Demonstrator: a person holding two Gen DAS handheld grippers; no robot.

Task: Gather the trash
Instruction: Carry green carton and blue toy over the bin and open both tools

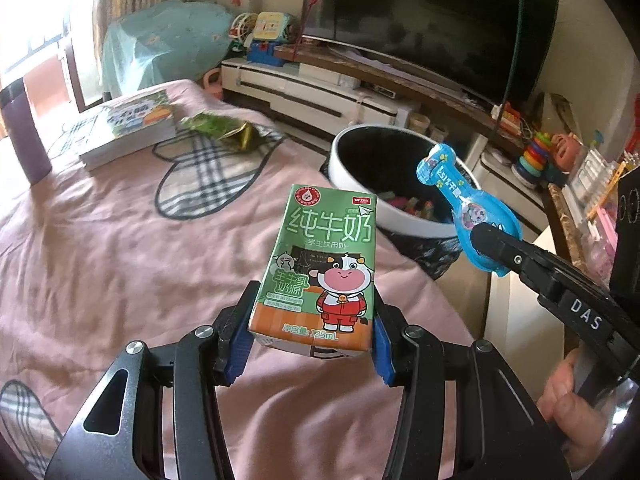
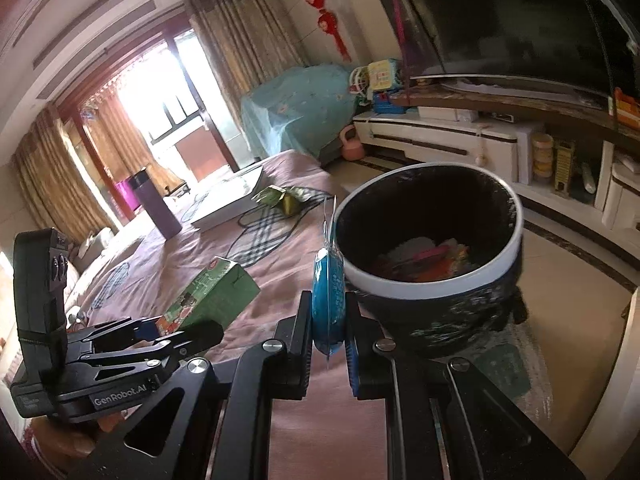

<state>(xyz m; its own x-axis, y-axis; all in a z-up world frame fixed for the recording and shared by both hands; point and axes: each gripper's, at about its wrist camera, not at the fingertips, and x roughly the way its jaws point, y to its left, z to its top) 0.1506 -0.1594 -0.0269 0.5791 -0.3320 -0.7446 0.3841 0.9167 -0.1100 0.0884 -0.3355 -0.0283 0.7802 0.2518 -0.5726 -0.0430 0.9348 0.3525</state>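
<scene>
Left claw [image 1: 312,336] gripping a small green milk carton [image 1: 320,272] by its lower sides, blue pads [image 1: 234,346] pressing flat on both faces, carton standing upright and lifted clear of the pink bedspread [image 1: 100,260]. Right claw [image 2: 329,344] pinching a flat blue bottle-shaped snack packet [image 2: 329,296] edge-on, jaws nearly together on its wide lower part, narrow neck pointing up and away. In the left wrist view, that same packet [image 1: 464,204] hanging to the right of the carton, near the bin rim.

Likely carrying both pieces toward the bin [image 2: 432,276] for dropping. Best done by bringing each piece fully over the dark opening before letting go, not merely beside the white rim [image 1: 400,222]; the packet, being thin and light, probably needing a position well inside the rim to avoid catching on the edge. Keeping the two claws apart during release, so neither knocks the other.

Bin standing on the floor just right of the bed, round, dark inside, already holding a loose layer of colourful scraps, pink, red and white; exact items too small to tell. Farther left on the bed: a crumpled green wrapper [image 1: 218,128] beside a stack of books [image 1: 128,128], not yet collected, and a purple flask [image 2: 156,206].
</scene>
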